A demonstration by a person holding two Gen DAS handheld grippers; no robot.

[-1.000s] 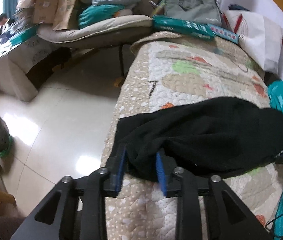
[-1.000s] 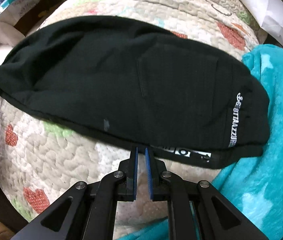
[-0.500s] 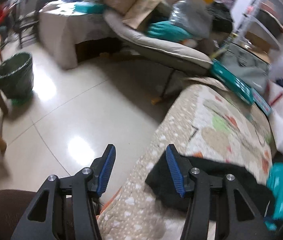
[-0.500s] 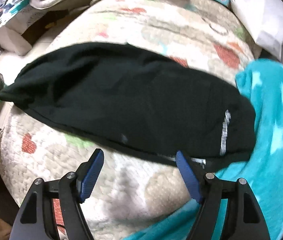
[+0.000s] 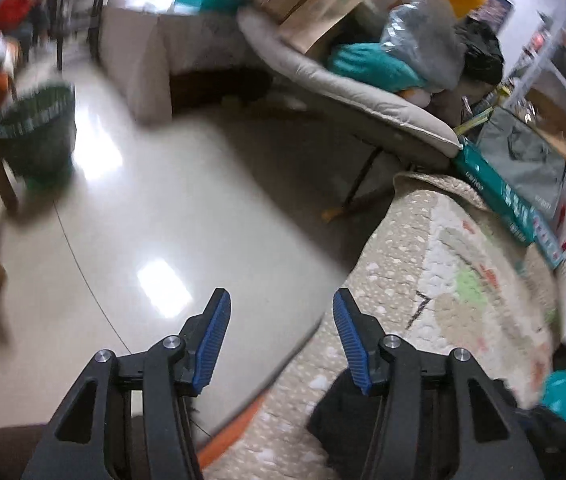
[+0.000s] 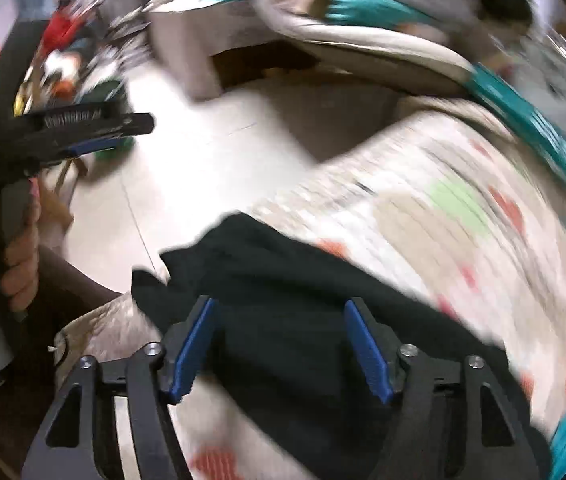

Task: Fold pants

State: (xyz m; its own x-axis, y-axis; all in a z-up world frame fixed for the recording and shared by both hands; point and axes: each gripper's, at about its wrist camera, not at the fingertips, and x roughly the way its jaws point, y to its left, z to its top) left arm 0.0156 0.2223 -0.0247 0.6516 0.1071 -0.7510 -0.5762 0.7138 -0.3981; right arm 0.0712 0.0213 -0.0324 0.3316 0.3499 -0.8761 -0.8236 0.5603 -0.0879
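Covering the bed, the patterned quilt (image 6: pixel 443 220) carries the black pants (image 6: pixel 303 300), folded near its edge. The right gripper (image 6: pixel 279 344) hangs above them, jaws spread, empty. The left gripper (image 5: pixel 279 336) gapes too, holding nothing.

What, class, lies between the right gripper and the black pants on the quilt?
Nothing visible. The right gripper is open directly over the black pants, which lie on the quilt with no object between them.
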